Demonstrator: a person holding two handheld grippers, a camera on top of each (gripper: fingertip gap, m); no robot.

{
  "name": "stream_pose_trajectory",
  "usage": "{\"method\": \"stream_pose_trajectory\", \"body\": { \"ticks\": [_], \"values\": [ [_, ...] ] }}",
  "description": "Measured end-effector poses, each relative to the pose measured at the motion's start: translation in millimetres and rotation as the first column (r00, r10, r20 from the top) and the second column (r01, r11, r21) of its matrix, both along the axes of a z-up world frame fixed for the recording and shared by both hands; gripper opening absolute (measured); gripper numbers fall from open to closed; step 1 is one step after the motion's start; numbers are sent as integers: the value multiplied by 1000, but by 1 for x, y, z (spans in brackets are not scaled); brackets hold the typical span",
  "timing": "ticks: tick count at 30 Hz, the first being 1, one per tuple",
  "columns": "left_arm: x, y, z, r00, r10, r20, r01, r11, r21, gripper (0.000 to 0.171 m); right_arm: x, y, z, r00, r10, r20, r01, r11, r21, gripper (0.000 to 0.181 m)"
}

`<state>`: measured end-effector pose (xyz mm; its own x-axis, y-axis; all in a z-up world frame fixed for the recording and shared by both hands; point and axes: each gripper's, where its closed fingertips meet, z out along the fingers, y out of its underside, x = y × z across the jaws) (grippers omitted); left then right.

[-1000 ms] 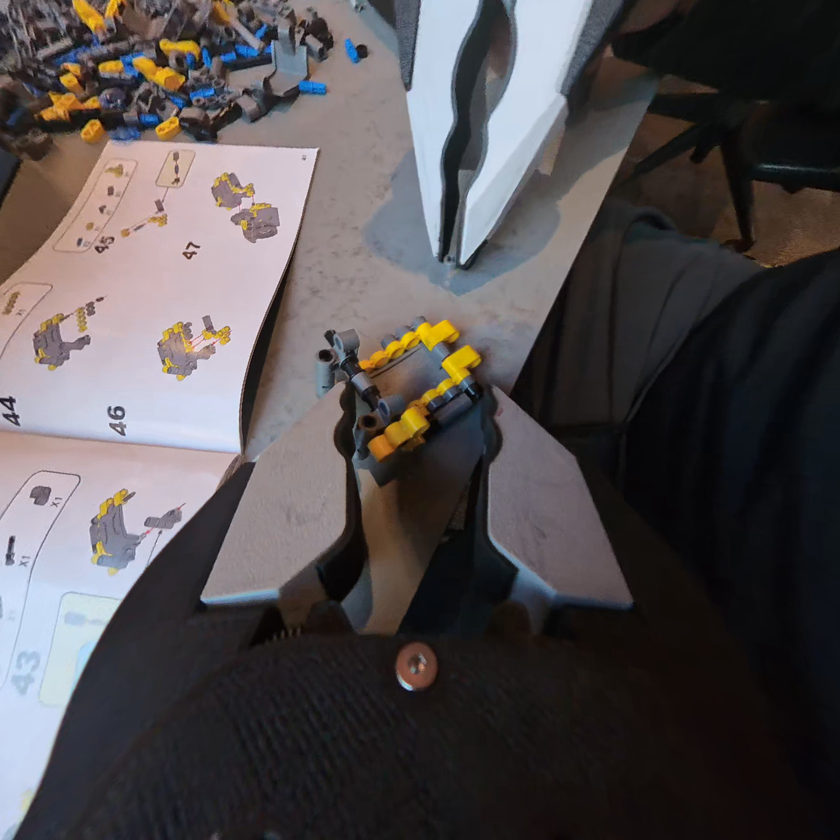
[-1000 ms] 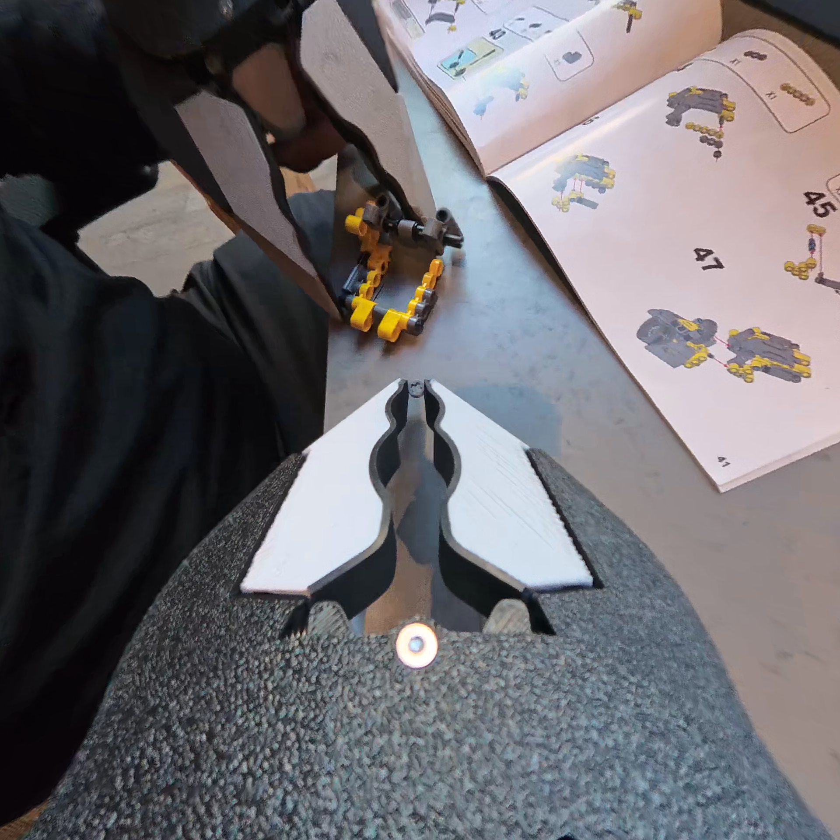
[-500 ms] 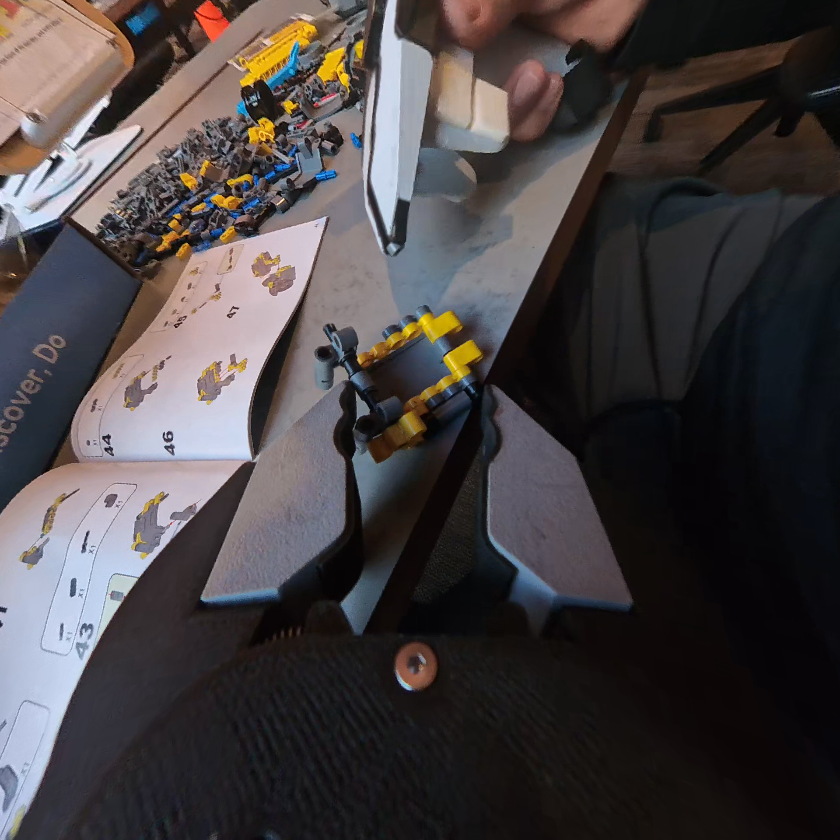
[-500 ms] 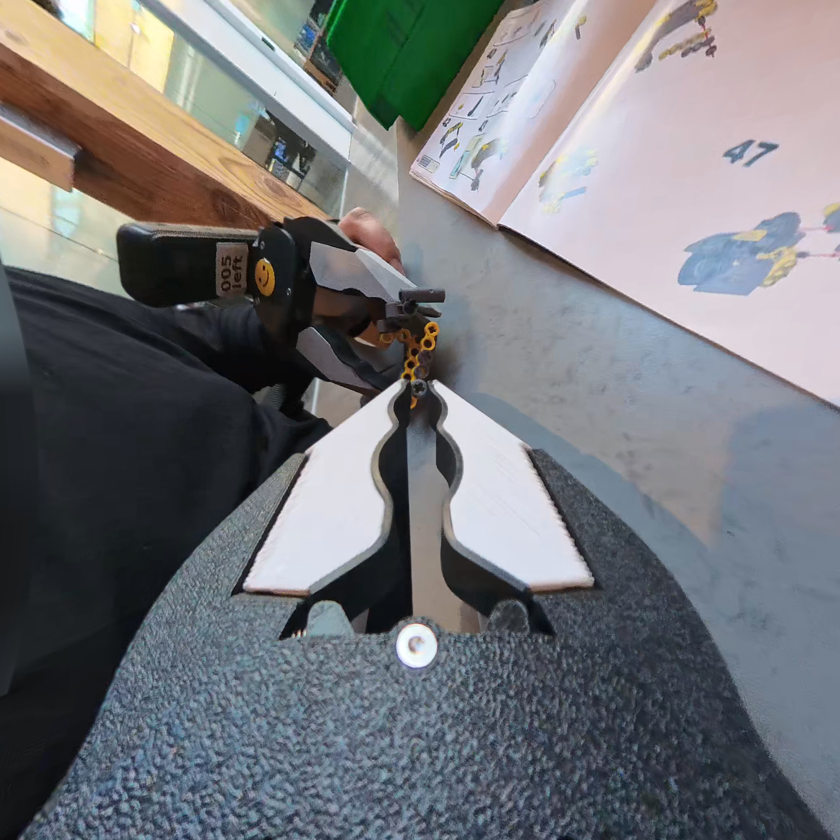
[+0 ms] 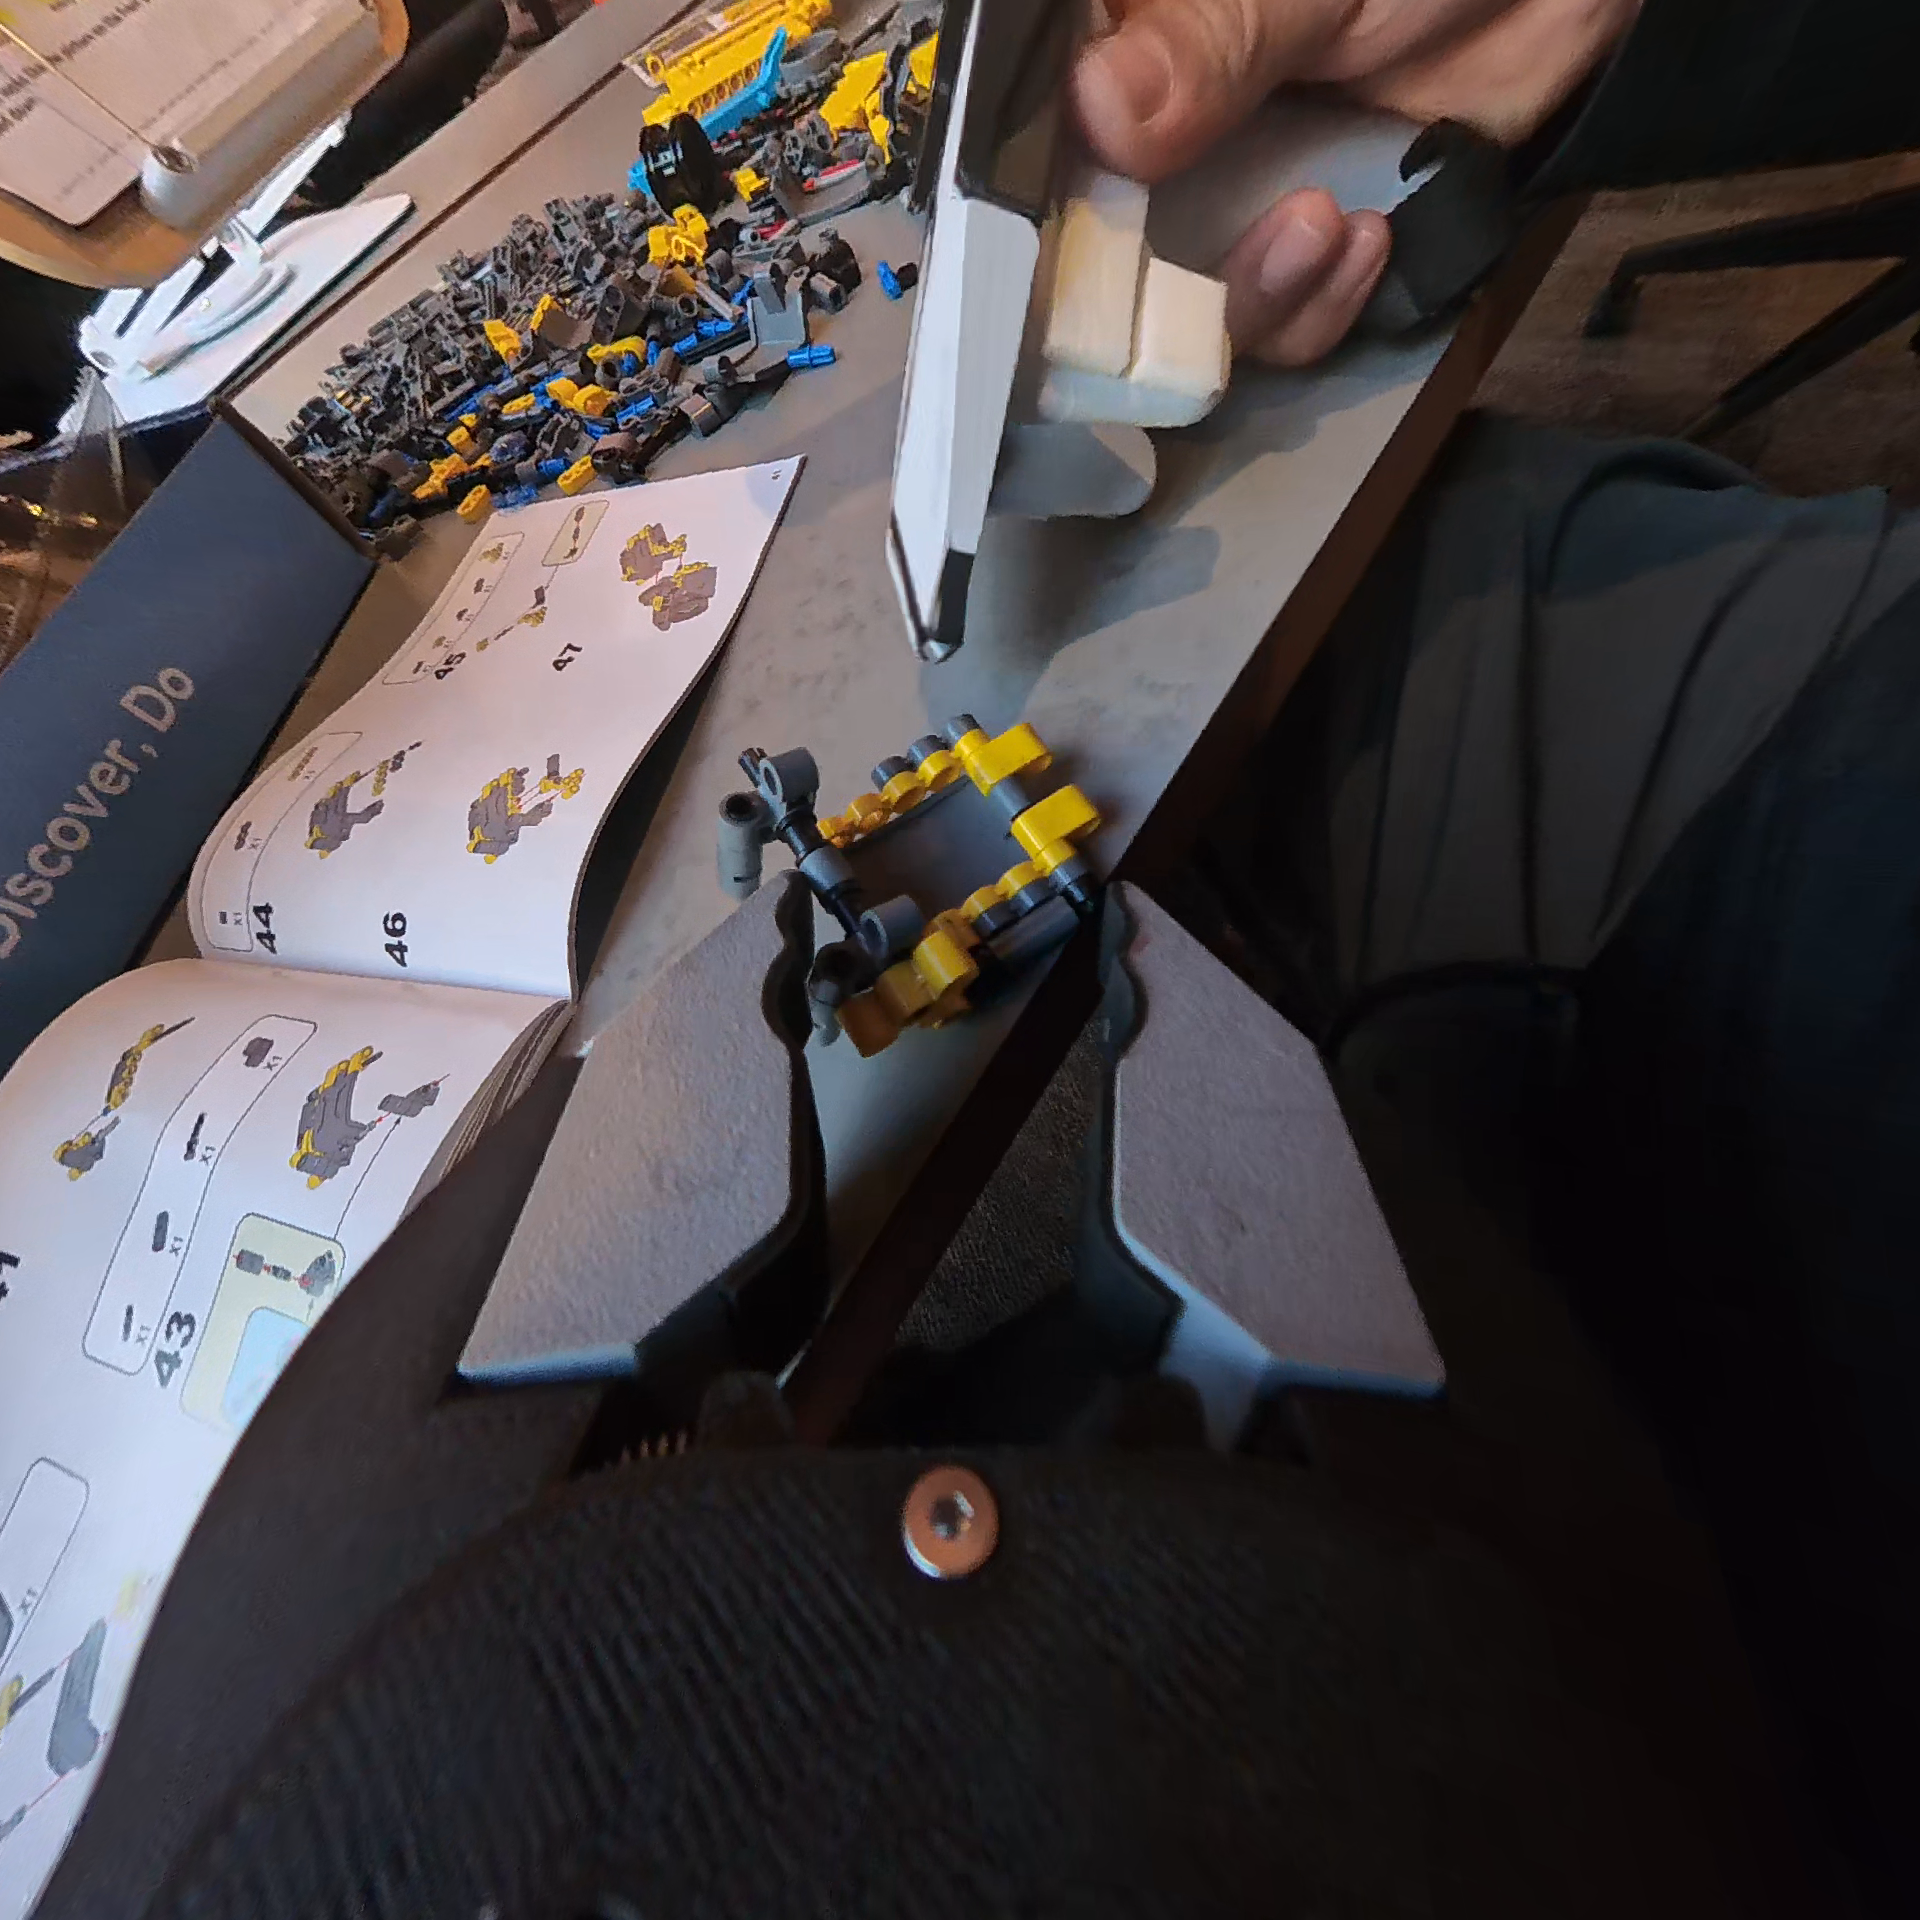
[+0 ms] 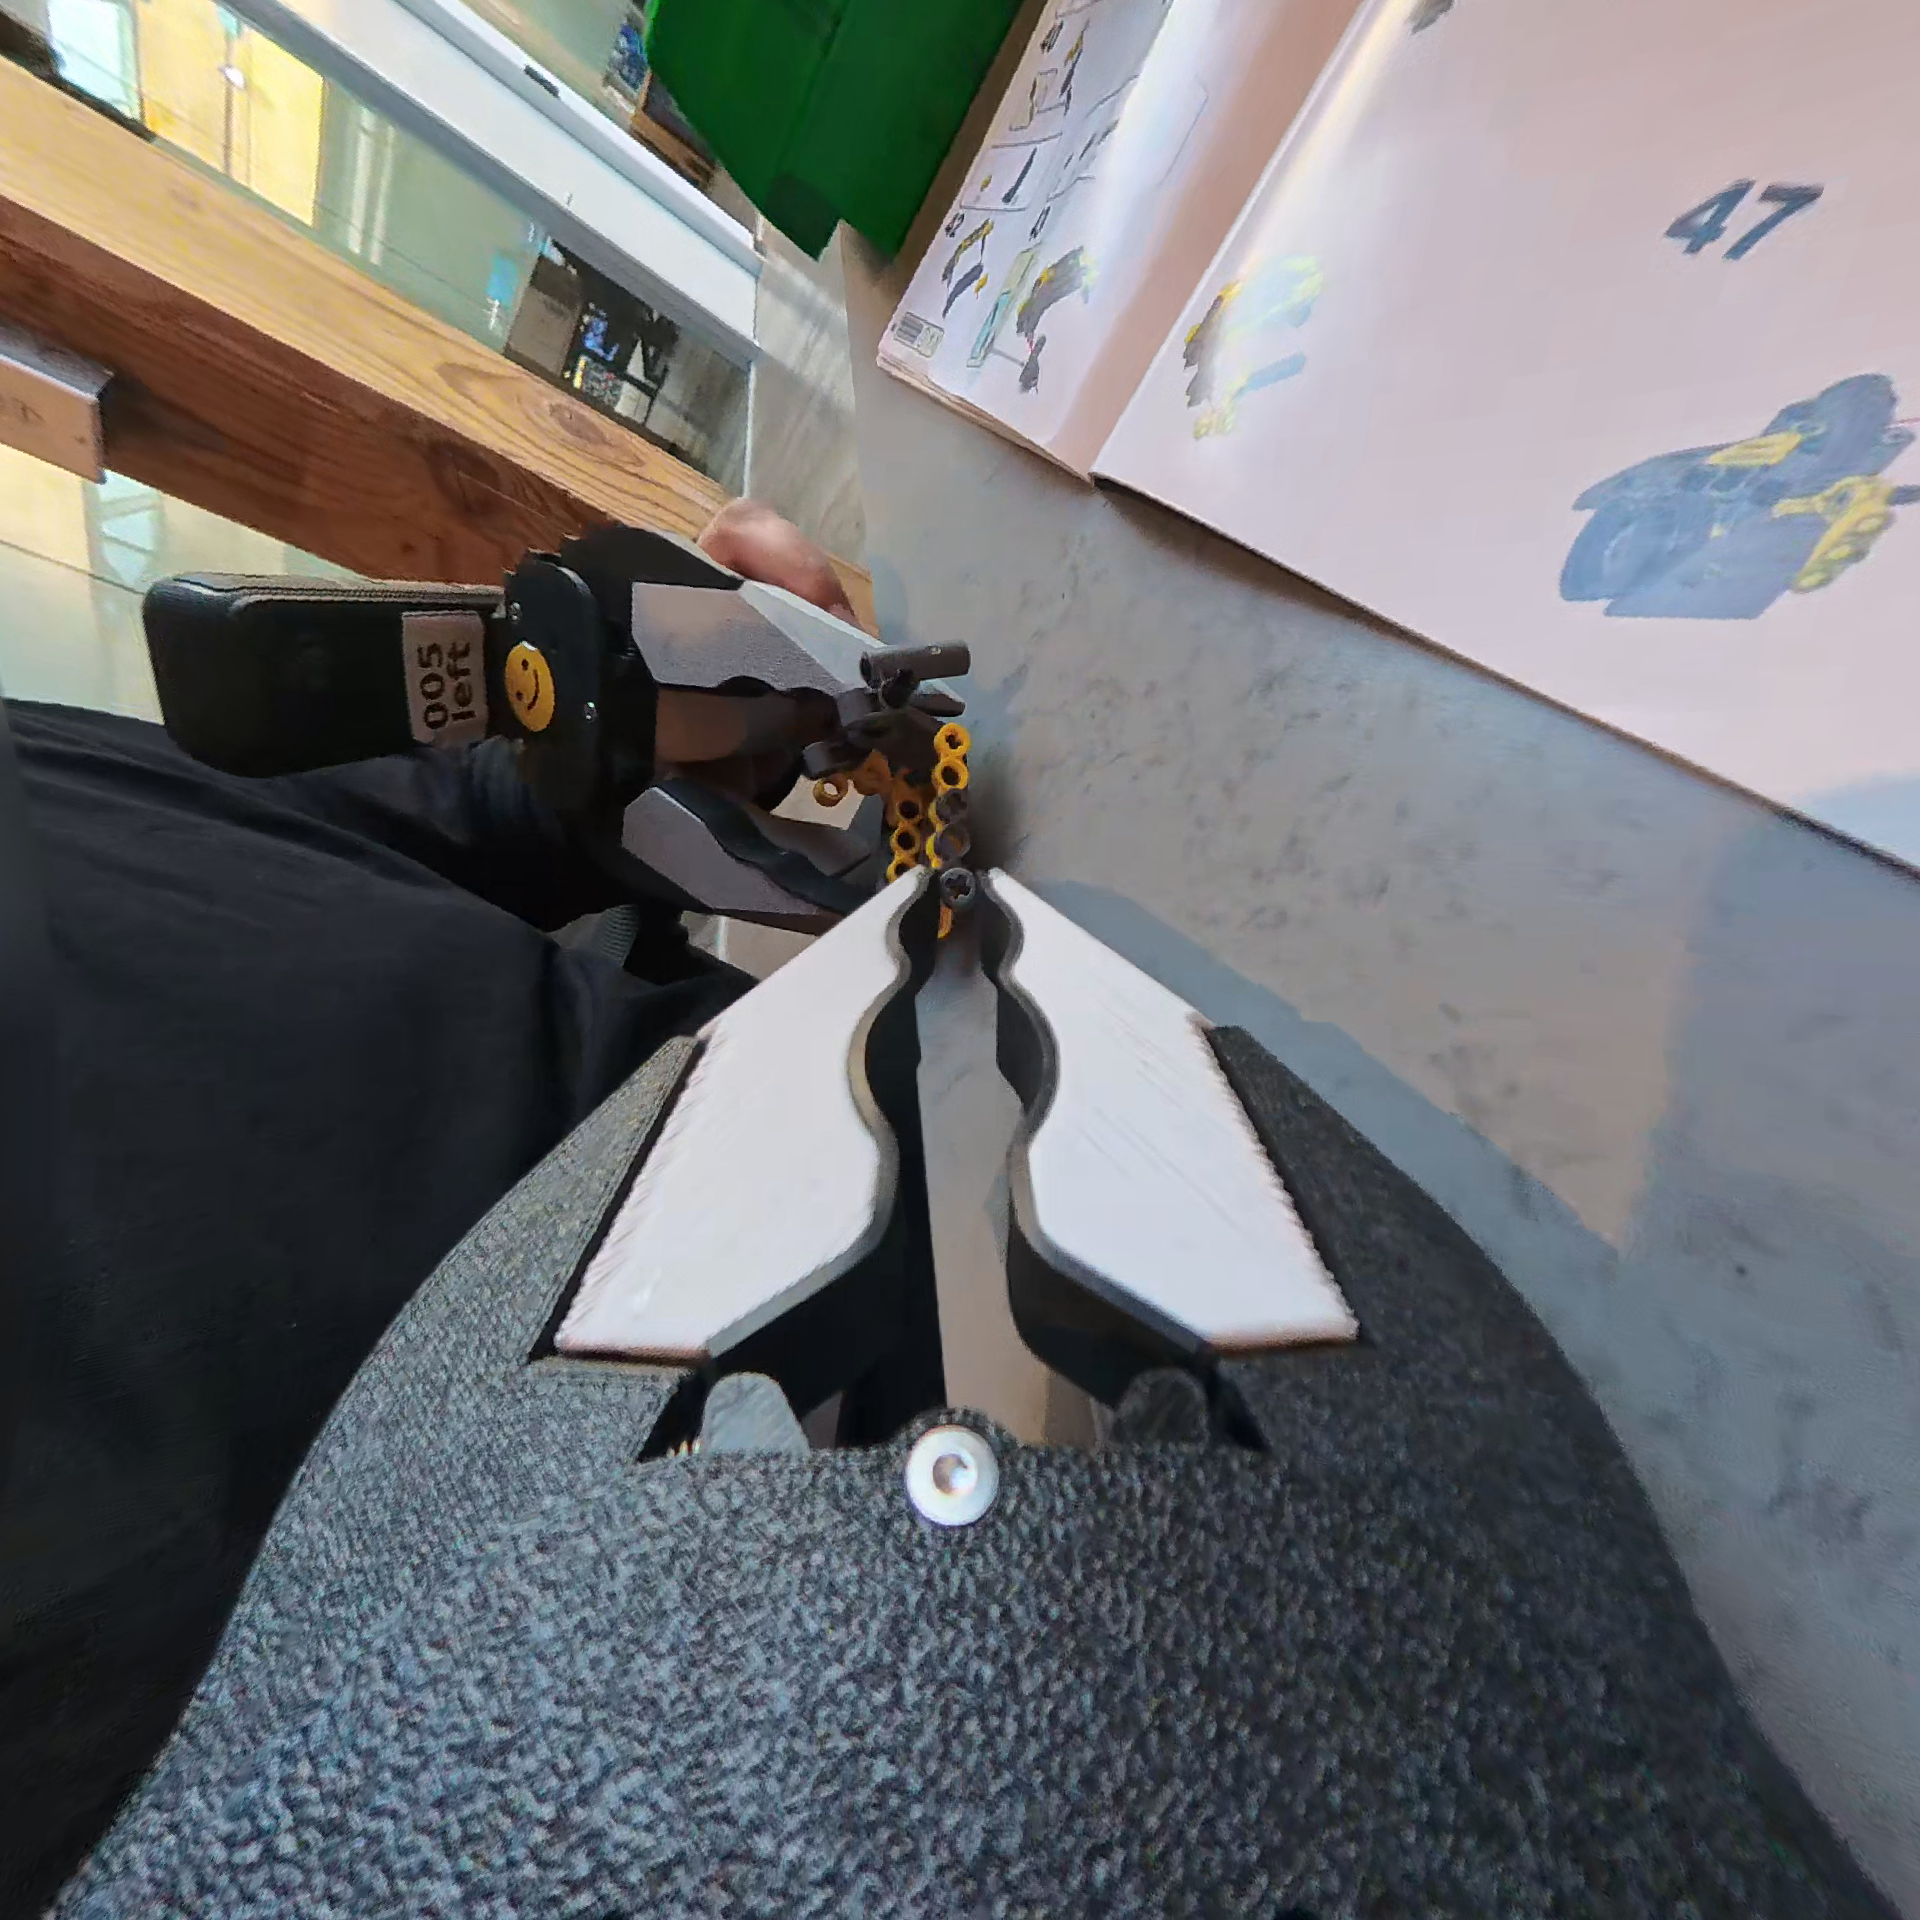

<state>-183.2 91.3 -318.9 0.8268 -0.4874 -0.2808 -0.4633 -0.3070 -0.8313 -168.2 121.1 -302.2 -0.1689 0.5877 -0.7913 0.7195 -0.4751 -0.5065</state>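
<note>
Sitting at the counter edge, just right of the open booklet, the yellow-and-grey brick frame is straddled by the left gripper, jaws spread wide, nothing clamped. It could get nudged off. The right gripper hovers beside it, jaws nearly closed, empty.

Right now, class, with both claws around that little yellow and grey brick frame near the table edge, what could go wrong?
1. The brick frame lies right by the table edge; a nudge could tip it onto the person's lap.
2. The left claw is open around it and grips nothing, so a push from the nearly shut right claw may slide it.
3. Its thin black axle and loose-looking grey connectors might pop apart if squeezed.
</note>
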Motion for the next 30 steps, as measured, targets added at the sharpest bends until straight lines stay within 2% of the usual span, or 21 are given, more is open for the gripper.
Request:
{"method": "stream_pose_trajectory", "body": {
  "ticks": [4, 13, 16, 18, 20, 24, 26, 30],
  "values": [
    [0, 0, 0, 1000, 15, 0, -15, 1000, 4, 52, -2, 0, 1, 1000, 8, -18, -7, 998, 60, 5],
    [0, 0, 1, 999, 32, -4, -31, 999, 19, 52, -7, 4, -5, 999, -22, 28, 21, 999, 43, 5],
    [0, 0, 0, 998, 55, 6, -55, 998, 5, 54, -9, 12, -5, 999, -40, -4, 40, 978, 207, 5],
    [0, 0, 1, 997, 72, 27, -72, 997, -3, 54, -7, 21, -14, 998, -52, 20, 41, 923, 384, 5],
    [2, 0, 2, 996, 76, 50, -75, 997, -13, 56, -5, 25, -20, 998, -49, 44, 21, 869, 494, 5],
    [4, -3, 1, 996, 76, 49, -75, 997, -23, 58, -5, 21, -21, 999, -35, 28, 15, 846, 533, 11],
    [4, -5, 4, 995, 81, 60, -80, 997, -19, 60, -3, 23, -19, 999, -45, 17, 28, 834, 552, 22],
    [1, -10, 11, 994, 93, 60, -93, 996, 0, 62, 5, 30, -15, 998, -60, -31, 66, 759, 648, 30]
  ]
}}
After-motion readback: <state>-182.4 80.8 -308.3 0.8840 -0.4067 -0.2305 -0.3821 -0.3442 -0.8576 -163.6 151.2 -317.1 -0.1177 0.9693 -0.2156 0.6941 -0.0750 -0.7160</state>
